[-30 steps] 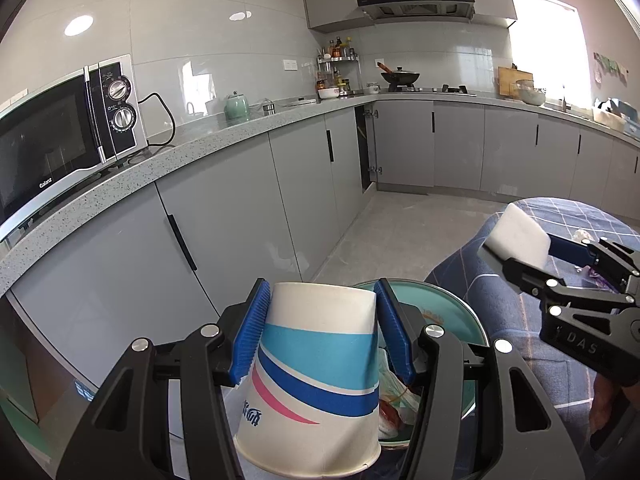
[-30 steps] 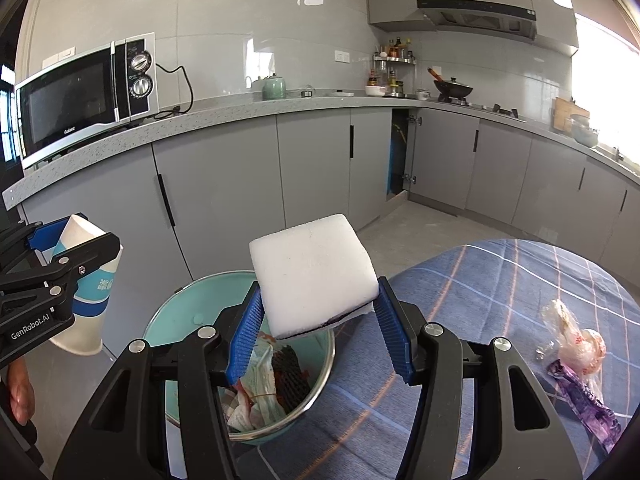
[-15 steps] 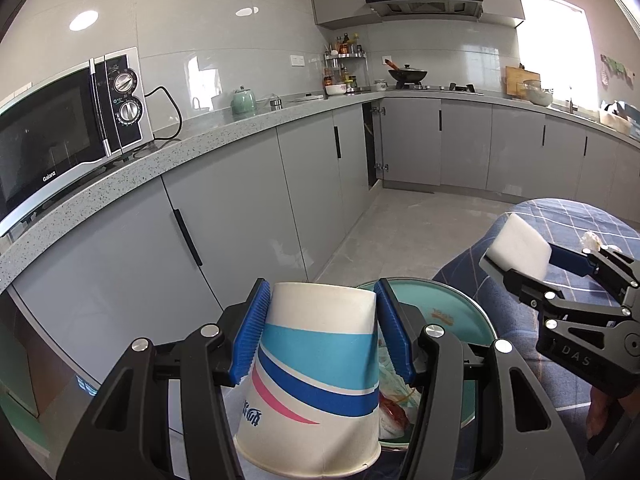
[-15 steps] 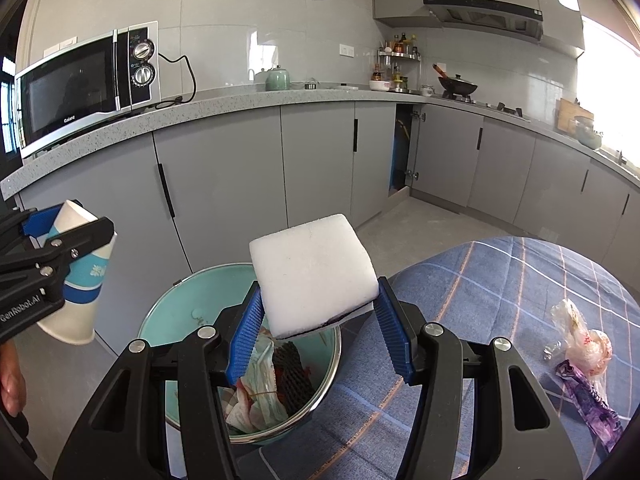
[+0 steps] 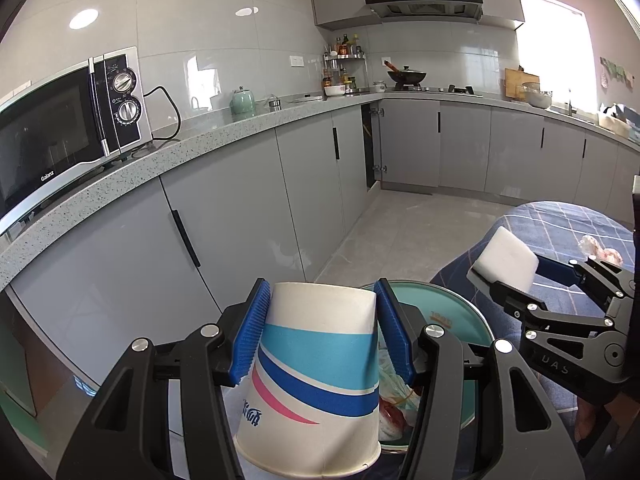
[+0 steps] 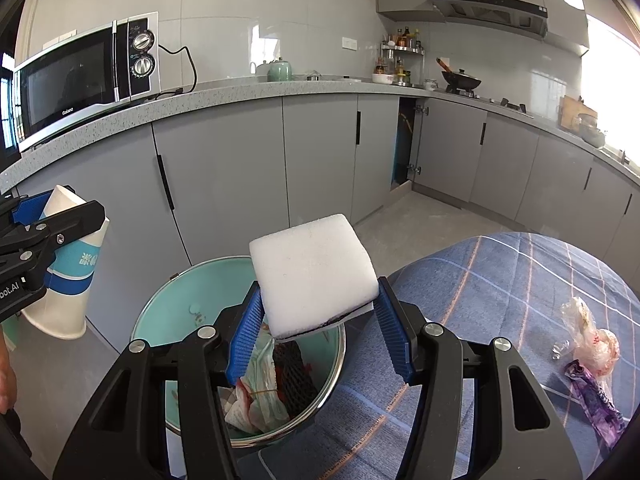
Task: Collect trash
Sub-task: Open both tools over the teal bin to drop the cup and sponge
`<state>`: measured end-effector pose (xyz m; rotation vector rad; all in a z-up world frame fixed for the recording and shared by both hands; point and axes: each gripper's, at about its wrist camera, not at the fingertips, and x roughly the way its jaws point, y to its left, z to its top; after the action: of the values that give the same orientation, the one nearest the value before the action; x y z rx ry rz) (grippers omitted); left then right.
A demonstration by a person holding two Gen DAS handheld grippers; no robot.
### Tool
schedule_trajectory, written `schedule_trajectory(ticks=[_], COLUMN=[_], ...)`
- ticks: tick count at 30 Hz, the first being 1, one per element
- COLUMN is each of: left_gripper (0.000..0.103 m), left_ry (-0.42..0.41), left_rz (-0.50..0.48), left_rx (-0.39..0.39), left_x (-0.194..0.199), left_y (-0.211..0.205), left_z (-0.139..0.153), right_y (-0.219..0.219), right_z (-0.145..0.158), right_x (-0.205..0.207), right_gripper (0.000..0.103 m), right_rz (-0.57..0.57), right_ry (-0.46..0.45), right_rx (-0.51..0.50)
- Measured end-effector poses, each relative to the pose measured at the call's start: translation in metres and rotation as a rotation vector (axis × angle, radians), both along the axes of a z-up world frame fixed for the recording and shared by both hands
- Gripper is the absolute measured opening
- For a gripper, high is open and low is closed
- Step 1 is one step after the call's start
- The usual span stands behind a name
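A paper cup (image 5: 320,376) is pinched by the left gripper (image 5: 322,336), a white sponge (image 6: 314,274) by the right gripper (image 6: 318,330); "Galanz" is read on the microwave (image 5: 60,128).

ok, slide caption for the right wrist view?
Right gripper holds white foam block above teal trash bin.

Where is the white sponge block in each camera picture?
Left wrist view: white sponge block at the far right, pinched in the right gripper.
Right wrist view: white sponge block in the middle, above the teal trash bin.
Shared landmark: the microwave, upper left in both.
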<state>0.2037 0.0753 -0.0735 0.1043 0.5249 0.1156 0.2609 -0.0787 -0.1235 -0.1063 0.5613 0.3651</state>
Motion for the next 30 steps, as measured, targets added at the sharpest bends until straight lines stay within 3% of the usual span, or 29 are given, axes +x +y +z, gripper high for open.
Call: schedule_trajectory(ticks=[11,13,18,30], left_gripper=[0.056,0.069,0.076,0.078], left_ry=[0.006,0.003,-0.009,-0.003], left_rz=[-0.026,-0.024,-0.016,-0.024], left_rx=[-0.007,-0.012,-0.012,0.008], left_x=[0.001,0.000,0.000,-0.002], left_y=[-0.003,-0.002,-0.001,-0.007], left_z=[-0.001,0.000,0.002,-0.002], right_y=[0.010,0.009,0.006,-0.005], right_z=[-0.002,-0.002,-0.003,-0.004], right_x=[-0.001,-0.002,-0.001,-0.010], right_gripper=[0.061,0.072,0.072,0.072], right_rz=[0.068,0.064,0.054,0.035], right_ry=[0.014,0.008,0.021,0.021], right_rx=[0.001,0.001,-0.005,-0.001])
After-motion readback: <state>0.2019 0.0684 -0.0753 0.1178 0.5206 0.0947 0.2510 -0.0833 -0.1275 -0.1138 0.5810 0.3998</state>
